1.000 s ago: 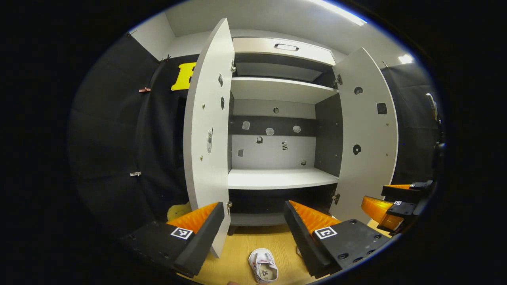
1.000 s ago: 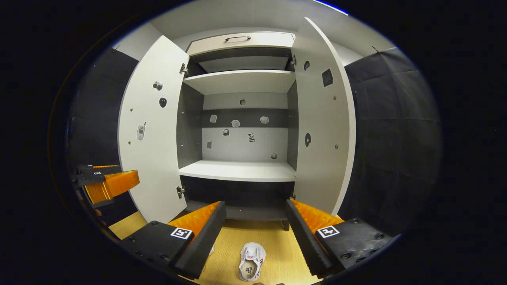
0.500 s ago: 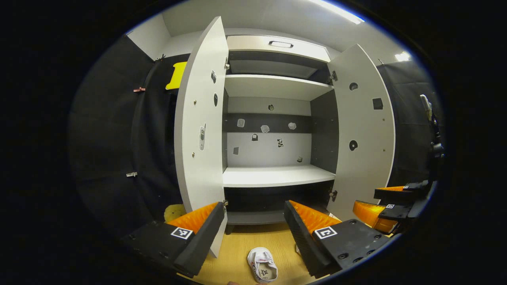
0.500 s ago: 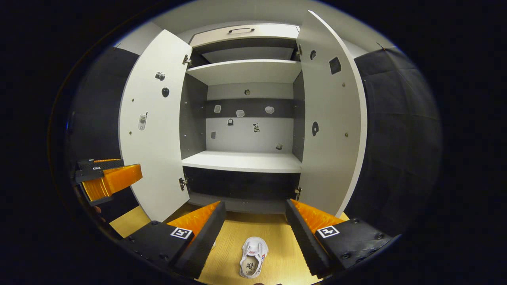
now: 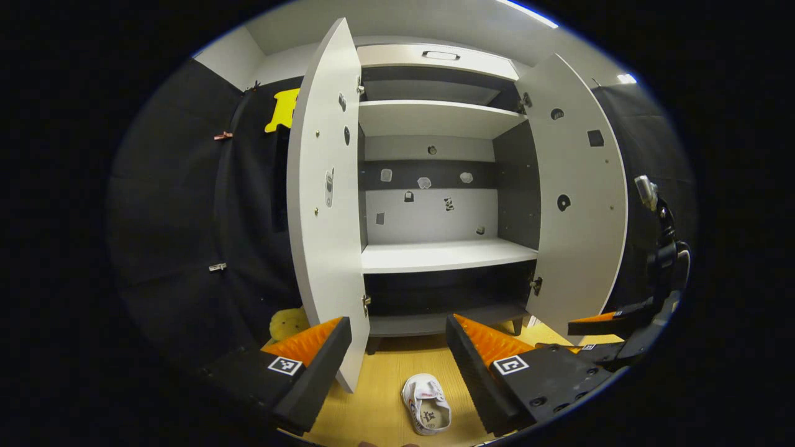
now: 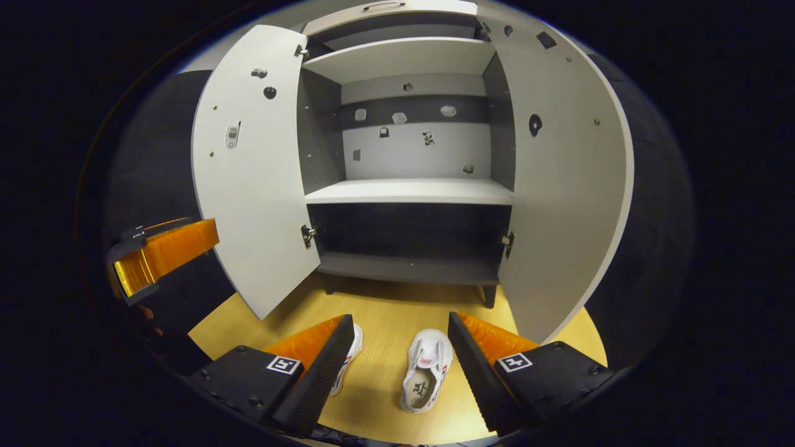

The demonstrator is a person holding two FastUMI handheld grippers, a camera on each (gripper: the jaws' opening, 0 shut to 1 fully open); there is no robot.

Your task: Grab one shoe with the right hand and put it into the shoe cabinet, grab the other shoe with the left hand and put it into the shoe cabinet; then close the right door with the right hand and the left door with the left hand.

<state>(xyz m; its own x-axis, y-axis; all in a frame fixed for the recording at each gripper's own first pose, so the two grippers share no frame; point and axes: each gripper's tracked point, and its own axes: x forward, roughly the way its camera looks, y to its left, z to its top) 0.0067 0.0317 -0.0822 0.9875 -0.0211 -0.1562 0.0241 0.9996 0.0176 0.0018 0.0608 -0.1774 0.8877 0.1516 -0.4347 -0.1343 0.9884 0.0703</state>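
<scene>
**Both tongs spread above the shoes, cabinet standing open**

The right gripper [image 6: 400, 347] hung with fingers spread above a white shoe [image 6: 427, 371] on the wooden floor [image 6: 385, 307], apparently lined up for the first grab. A second shoe [image 6: 348, 357] lay just beside it, partly hidden behind one finger. The left gripper [image 5: 397, 354] was likewise spread and empty. The cabinet [image 6: 410, 191] had its left door [image 6: 254, 180] and right door [image 6: 559, 186] swung wide, leaving the shelves reachable.

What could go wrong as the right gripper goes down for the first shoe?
The two shoes lie close together: the right shoe sits between the right gripper fingers, while the left shoe is partly hidden behind one finger and could get nudged. Carrying it in, the right door stands close beside the path.
</scene>
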